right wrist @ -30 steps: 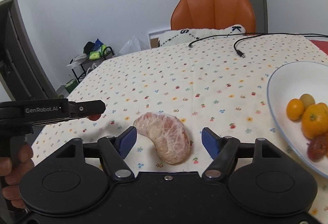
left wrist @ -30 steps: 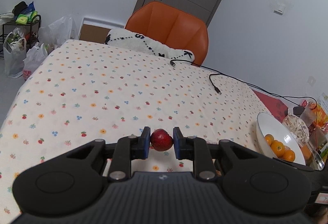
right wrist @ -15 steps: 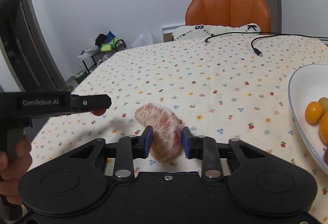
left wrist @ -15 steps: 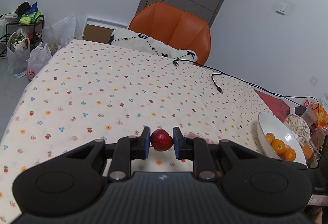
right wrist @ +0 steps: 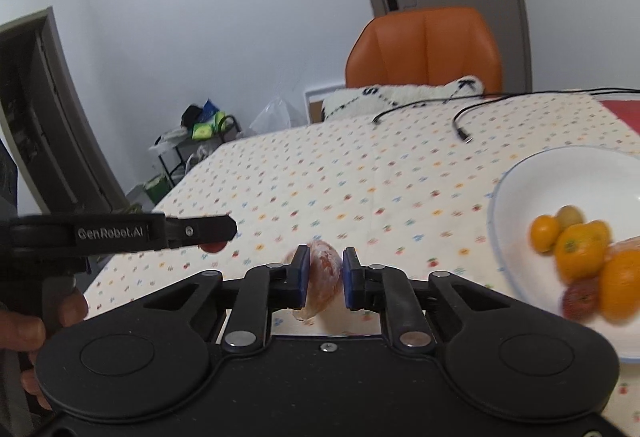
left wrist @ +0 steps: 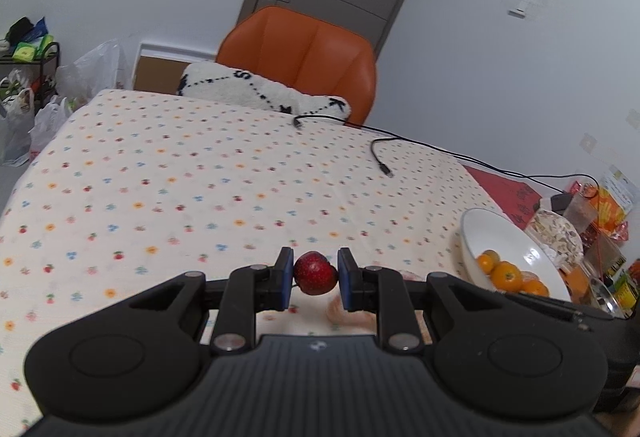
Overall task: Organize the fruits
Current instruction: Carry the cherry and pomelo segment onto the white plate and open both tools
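The left gripper (left wrist: 315, 279), in its own wrist view, has its blue pads closed against a small red fruit (left wrist: 315, 273) and holds it above the near edge of the table (left wrist: 200, 165), while the white bowl (left wrist: 504, 237) of oranges (left wrist: 505, 274) sits at the table's right edge near a black cable (left wrist: 420, 147) and an orange chair (left wrist: 304, 53) stands past the far edge. In the right wrist view, the right gripper (right wrist: 324, 277) pinches a peeled pinkish citrus segment (right wrist: 325, 271) over the near edge, with the bowl (right wrist: 560, 173) just to its right and the left gripper (right wrist: 212, 235), carried by a hand (right wrist: 24, 325), to its left.
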